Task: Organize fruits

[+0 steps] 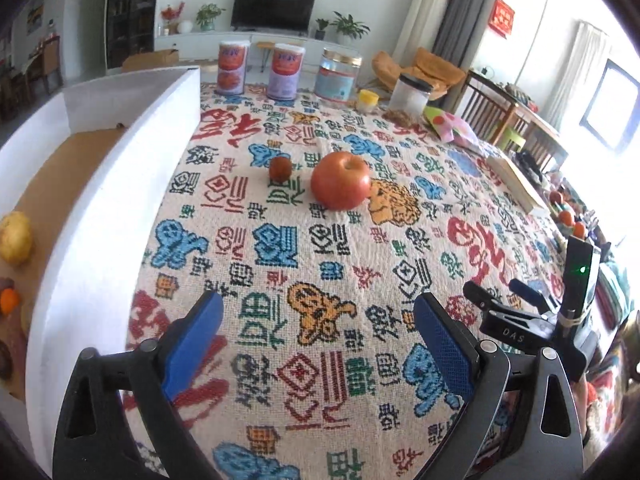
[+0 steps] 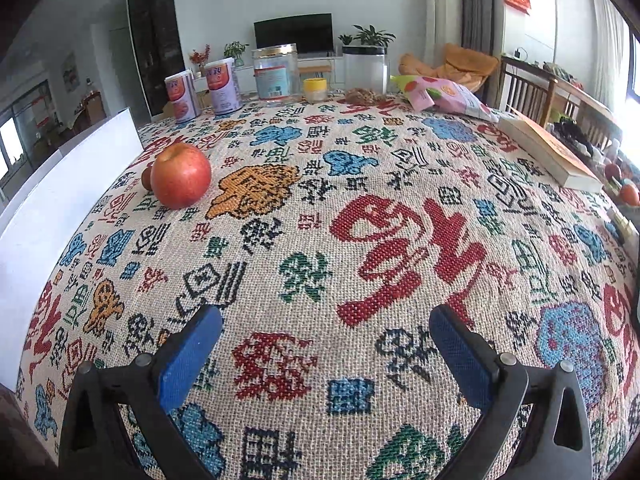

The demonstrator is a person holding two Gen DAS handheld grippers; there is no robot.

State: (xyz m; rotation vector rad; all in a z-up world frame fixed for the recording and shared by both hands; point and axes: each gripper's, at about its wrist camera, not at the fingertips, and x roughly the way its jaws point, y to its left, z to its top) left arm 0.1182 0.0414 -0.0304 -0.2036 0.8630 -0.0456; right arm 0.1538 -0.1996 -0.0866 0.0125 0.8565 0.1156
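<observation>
A red apple (image 1: 341, 180) (image 2: 181, 175) rests on the patterned tablecloth (image 1: 320, 264), with a small dark red fruit (image 1: 280, 169) (image 2: 147, 178) just left of it. A white box (image 1: 120, 184) (image 2: 60, 184) stands along the table's left side; inside it lie a yellow fruit (image 1: 15, 238) and a small orange one (image 1: 9, 301). My left gripper (image 1: 318, 312) hovers open over the cloth, well short of the apple, nothing between its blue pads (image 1: 192, 344). My right gripper (image 2: 326, 320) is open and empty too, with the apple far off to its upper left.
Two labelled cans (image 1: 233, 67) (image 2: 182, 95), a clear jar (image 1: 337, 76) (image 2: 275, 72), a small yellow tub (image 1: 367, 101) (image 2: 315, 89) and a white-lidded jar (image 1: 410, 94) line the far edge. A snack bag (image 2: 442, 96) and a book (image 2: 548, 152) lie at the right.
</observation>
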